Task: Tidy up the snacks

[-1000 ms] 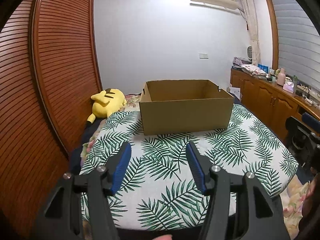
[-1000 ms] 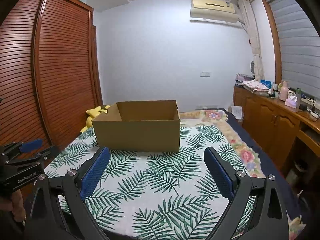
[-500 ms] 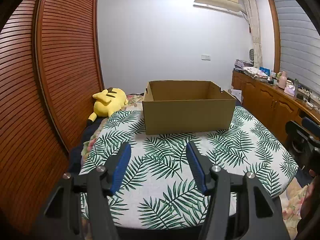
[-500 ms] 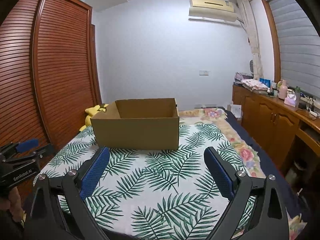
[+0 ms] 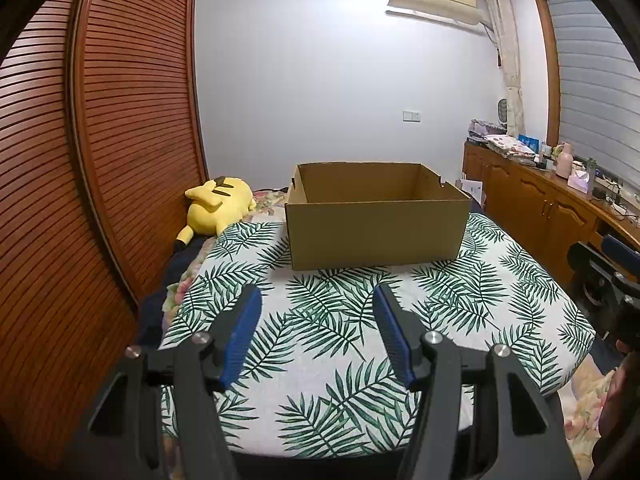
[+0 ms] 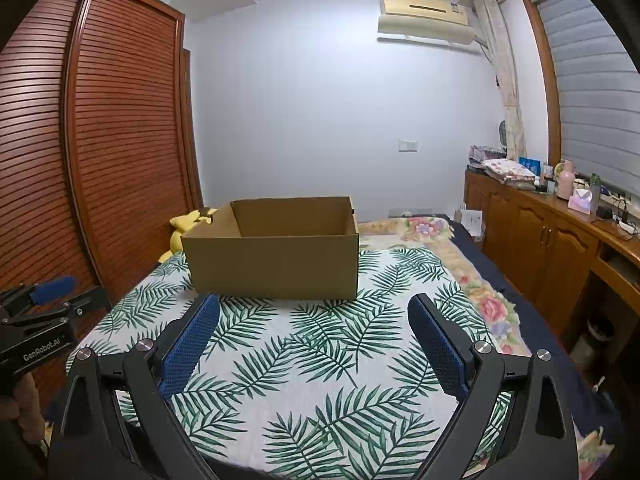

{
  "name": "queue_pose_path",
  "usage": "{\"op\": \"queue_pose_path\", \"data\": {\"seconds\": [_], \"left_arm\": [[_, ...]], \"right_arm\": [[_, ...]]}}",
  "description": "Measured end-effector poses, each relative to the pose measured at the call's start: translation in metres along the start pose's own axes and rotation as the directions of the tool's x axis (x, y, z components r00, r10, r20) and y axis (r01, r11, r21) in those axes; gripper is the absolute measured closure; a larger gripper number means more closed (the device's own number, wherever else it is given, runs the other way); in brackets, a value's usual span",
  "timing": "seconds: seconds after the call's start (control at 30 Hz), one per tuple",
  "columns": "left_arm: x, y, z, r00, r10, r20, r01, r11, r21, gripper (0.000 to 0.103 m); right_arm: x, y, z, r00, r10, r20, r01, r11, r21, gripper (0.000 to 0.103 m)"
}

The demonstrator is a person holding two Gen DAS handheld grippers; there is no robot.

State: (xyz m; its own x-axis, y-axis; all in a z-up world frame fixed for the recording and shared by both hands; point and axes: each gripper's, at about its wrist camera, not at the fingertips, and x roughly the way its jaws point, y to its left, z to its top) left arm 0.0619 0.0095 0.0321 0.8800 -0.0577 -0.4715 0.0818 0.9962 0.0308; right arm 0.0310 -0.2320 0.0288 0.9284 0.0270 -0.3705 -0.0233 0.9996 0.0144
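An open brown cardboard box (image 5: pixel 376 232) stands on the leaf-print cloth (image 5: pixel 332 344) over the bed; it also shows in the right wrist view (image 6: pixel 276 268). Its inside walls look bare; the bottom is hidden. No snacks are in view. My left gripper (image 5: pixel 316 300) is open and empty, well short of the box. My right gripper (image 6: pixel 314 308) is open wide and empty, just in front of the box. The left gripper shows at the left edge of the right wrist view (image 6: pixel 40 312).
A yellow plush toy (image 5: pixel 218 204) lies left of the box by the slatted wooden wardrobe (image 5: pixel 100 160). Wooden cabinets (image 6: pixel 552 248) with bottles and folded cloth line the right wall. A floral blanket (image 6: pixel 424 228) lies behind and right of the box.
Both views have risen and tilted slightly; the box sits a little lower in frame. Both grippers stay open and empty.
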Motion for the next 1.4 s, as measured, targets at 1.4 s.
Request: {"op": "queue_pose_path", "data": {"seconds": [1.4], "left_arm": [[-0.0032,0.0009,-0.0009,1.0,0.004,0.008,-0.004,1.0,0.008,0.042]], "right_arm": [[-0.001,-0.0015,-0.0016,1.0,-0.002,0.001,0.002,1.0,-0.001,0.006]]}}
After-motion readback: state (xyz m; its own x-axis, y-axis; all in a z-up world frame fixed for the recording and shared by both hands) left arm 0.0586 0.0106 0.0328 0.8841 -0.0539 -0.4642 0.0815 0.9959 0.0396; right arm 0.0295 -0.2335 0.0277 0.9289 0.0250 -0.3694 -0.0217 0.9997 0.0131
